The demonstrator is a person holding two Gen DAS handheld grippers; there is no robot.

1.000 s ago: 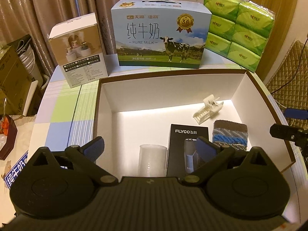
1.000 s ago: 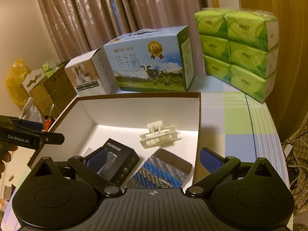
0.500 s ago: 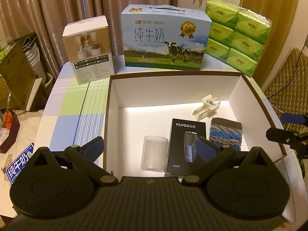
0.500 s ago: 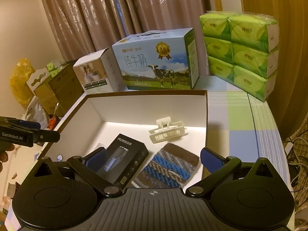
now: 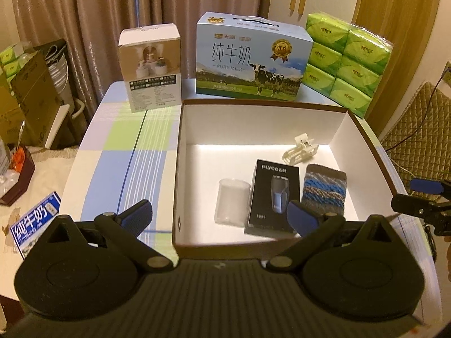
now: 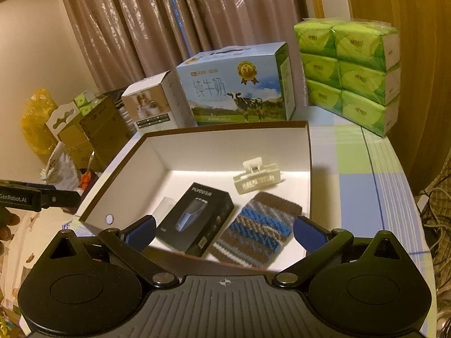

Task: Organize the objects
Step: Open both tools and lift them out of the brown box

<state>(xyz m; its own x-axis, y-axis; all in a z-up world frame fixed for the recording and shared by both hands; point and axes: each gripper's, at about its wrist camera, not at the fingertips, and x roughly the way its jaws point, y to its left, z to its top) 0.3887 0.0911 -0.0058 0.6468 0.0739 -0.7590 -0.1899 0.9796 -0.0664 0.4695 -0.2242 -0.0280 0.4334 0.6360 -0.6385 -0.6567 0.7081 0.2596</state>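
**Both grippers wide open over the filled box**

Left gripper (image 5: 220,217): jaws spread wide, nothing between them, hovering above the near edge of the open box (image 5: 253,104). Right gripper (image 6: 224,229): likewise spread wide and empty, over the box's near right corner.

Inside the box, seen from the left wrist:
- Clear plastic cup (image 5: 232,201) at about 7 o'clock on the white floor, lying on its side.
- Black shaver package (image 5: 272,197) just right of the cup, lying flat, marked FLYCO.
- Striped knitted pouch (image 5: 324,188) at 4 o'clock, close beside the package's right edge.
- White hair clip (image 5: 300,152) at 1 o'clock, beyond package and pouch, near the far wall.

Same four pieces from the right wrist, with the cup mostly hidden behind the package.

Beyond the box, at 12 o'clock on the checked tablecloth (image 5: 121,146): blue milk carton (image 5: 253,59) with a cow picture. At 10 o'clock, small white product box (image 5: 150,67), standing upright. At 2 o'clock, green tissue packs (image 5: 349,59), stacked three high.
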